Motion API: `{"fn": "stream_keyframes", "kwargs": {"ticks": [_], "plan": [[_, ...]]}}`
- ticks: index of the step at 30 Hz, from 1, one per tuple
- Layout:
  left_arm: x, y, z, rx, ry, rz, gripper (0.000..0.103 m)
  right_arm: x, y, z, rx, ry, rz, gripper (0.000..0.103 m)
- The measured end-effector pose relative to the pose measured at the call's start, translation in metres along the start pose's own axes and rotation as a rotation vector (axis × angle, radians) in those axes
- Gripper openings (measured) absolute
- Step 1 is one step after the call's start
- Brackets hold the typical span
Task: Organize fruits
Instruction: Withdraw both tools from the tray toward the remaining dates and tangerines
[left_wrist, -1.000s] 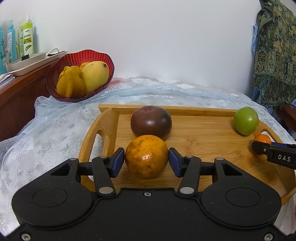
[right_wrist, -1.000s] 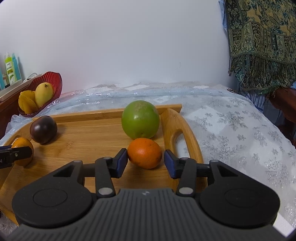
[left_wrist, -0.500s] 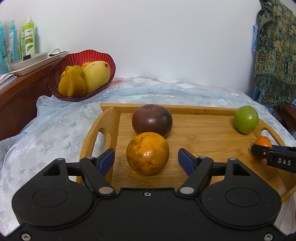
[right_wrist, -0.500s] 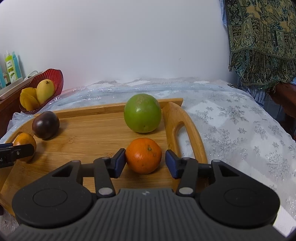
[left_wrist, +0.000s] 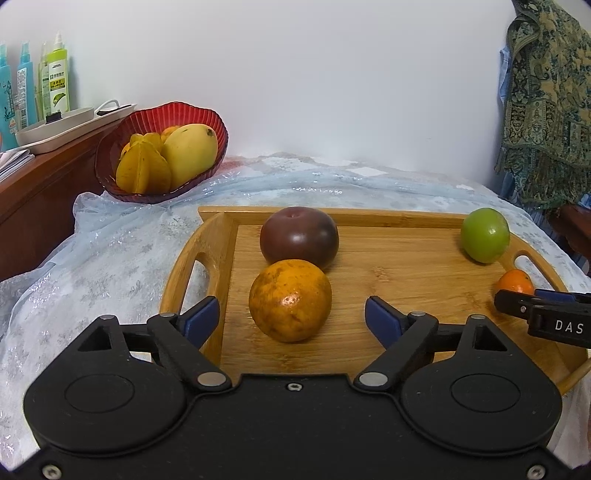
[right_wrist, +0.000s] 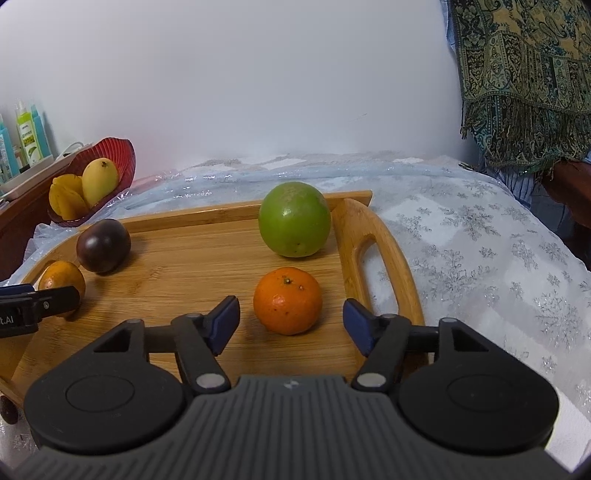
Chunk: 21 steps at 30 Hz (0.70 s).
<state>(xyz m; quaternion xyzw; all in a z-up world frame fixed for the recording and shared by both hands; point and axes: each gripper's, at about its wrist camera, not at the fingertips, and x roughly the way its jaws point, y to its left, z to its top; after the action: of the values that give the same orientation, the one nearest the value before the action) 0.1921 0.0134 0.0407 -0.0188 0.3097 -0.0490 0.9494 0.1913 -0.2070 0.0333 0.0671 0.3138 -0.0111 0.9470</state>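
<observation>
White wall and a pale snowflake-patterned cloth frame our desk, where a bamboo serving tray with cut-out handles (left_wrist: 406, 266) carries four fruits. Our left claw (left_wrist: 291, 319) is opening around the large speckled orange (left_wrist: 290, 300), which a second ago sat pinched between the pads and now rests free on the tray beside a dark purple round fruit (left_wrist: 299, 242). Our right claw (right_wrist: 291, 323) is opening too, its small bright tangerine (right_wrist: 287, 301) released near the green round fruit (right_wrist: 294, 224) (both placements look finished).
</observation>
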Motion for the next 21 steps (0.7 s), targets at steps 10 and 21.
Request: {"fn": "stream_keyframes", "kwargs": {"ticks": [10,21], "plan": [[-0.023,0.001,-0.010,-0.002,-0.017,-0.020,0.090,-0.016,0.002,-0.007,0.013,-0.031,0.006,0.089],[-0.059,0.003,-0.027,0.038,-0.062,-0.022,0.097,-0.049,0.010,-0.019,-0.016,-0.131,0.015,0.103]]}}
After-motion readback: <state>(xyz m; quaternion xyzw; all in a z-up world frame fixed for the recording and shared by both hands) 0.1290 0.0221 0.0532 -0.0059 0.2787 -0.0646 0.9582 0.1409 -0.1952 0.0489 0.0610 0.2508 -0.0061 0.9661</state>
